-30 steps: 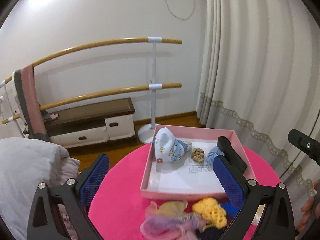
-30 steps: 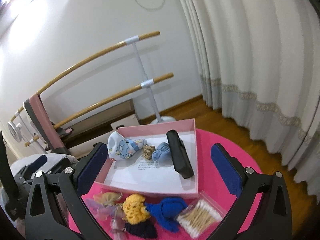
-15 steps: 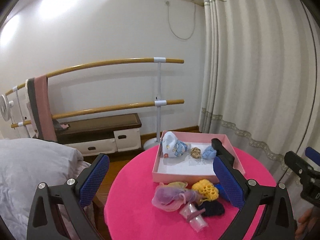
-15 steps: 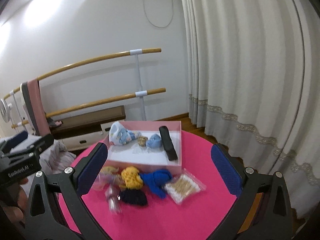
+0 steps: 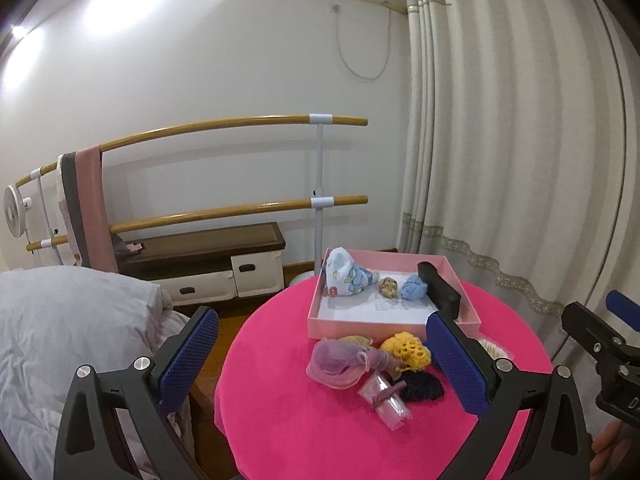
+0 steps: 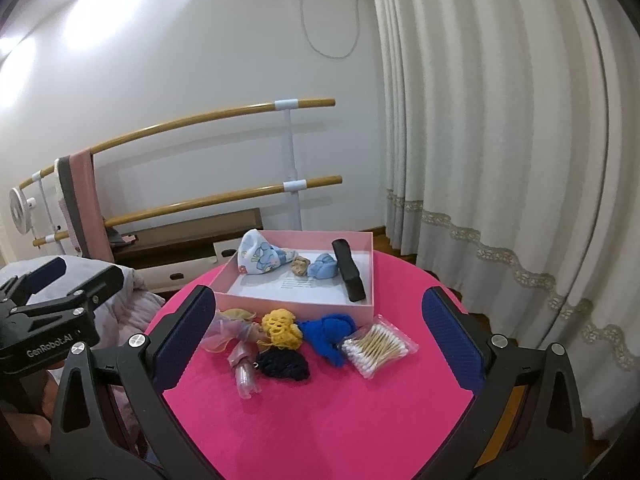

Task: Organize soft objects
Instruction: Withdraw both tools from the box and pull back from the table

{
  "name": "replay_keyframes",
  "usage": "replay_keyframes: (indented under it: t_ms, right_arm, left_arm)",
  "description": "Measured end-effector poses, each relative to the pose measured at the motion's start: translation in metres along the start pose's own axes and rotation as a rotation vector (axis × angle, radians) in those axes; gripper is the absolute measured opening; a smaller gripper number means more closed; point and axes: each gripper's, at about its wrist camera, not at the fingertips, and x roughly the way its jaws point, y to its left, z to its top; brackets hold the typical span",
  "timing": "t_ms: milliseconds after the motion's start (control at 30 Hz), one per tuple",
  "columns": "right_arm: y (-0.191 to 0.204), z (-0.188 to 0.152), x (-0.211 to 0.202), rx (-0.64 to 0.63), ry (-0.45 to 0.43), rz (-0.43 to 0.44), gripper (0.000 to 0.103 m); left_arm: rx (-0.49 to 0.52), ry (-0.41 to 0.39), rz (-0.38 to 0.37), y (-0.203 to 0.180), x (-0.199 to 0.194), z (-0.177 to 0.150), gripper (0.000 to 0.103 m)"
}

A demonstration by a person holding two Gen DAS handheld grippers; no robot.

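The yellow crocheted piece (image 6: 281, 329) looked light, limp and springy — best pinched across its bunched middle. It lay on the pink table (image 6: 360, 420) just before the pink box (image 6: 362, 300), among 3 other soft bundles. The left gripper (image 5: 324, 360) and right gripper (image 6: 320, 340) were both spread wide, holding nothing.

Left gripper (image 6: 42, 280), body, right-wrist view: white lettering "GenRobot.AI".
Right gripper (image 5: 624, 312), body, left-wrist view: one white letter "D" at the frame edge; the rest is cut off.
Paper sheet (image 6: 298, 284) in pink box (image 6: 296, 306): lines of small print, too small to read.
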Motion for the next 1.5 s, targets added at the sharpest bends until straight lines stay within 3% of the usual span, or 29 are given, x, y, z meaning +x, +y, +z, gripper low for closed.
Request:
replay_keyframes:
  t_ms: [467, 1000, 1500]
  right_arm:
    - [-0.005, -0.004, -0.008, 0.010, -0.002, 0.000, 0.103]
    - [-0.023, -0.007, 0.001, 0.041, 0.027, -0.034, 0.103]
    - [-0.040, -0.051, 0.055, 0.037, 0.229, -0.033, 0.103]
  left_arm:
    - [-0.029, 0.006, 0.005, 0.014, -0.027, -0.001, 0.103]
    - [-0.026, 0.059, -0.012, 0.013, -0.020, -0.008, 0.103]
    - [-0.003, 0.220, -0.029, -0.005, 0.029, -0.033, 0.103]
